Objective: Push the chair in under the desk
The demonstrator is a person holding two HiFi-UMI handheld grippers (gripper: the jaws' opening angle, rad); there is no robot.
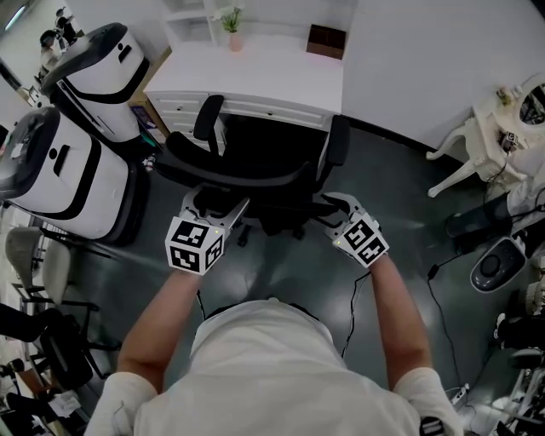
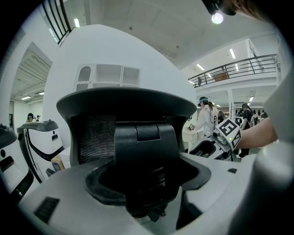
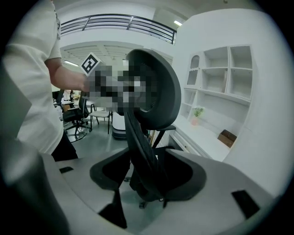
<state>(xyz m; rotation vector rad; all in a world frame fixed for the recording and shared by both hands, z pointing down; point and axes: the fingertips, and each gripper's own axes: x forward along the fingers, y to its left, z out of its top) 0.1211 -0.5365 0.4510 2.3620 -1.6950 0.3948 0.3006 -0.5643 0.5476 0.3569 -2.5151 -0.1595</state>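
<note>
In the head view a black office chair stands facing a white desk, its seat partly under the desk's front edge. My left gripper is at the left end of the backrest and my right gripper at the right end. In the left gripper view the backrest's black centre bracket sits inside the left gripper, with gaps on both sides. In the right gripper view the backrest's edge runs down through the right gripper, with room left of it. Both stand open around the chair.
Two white and black machines stand left of the chair. A white chair and floor devices with cables are at the right. On the desk are a small plant and a brown box. Dark chairs crowd the lower left.
</note>
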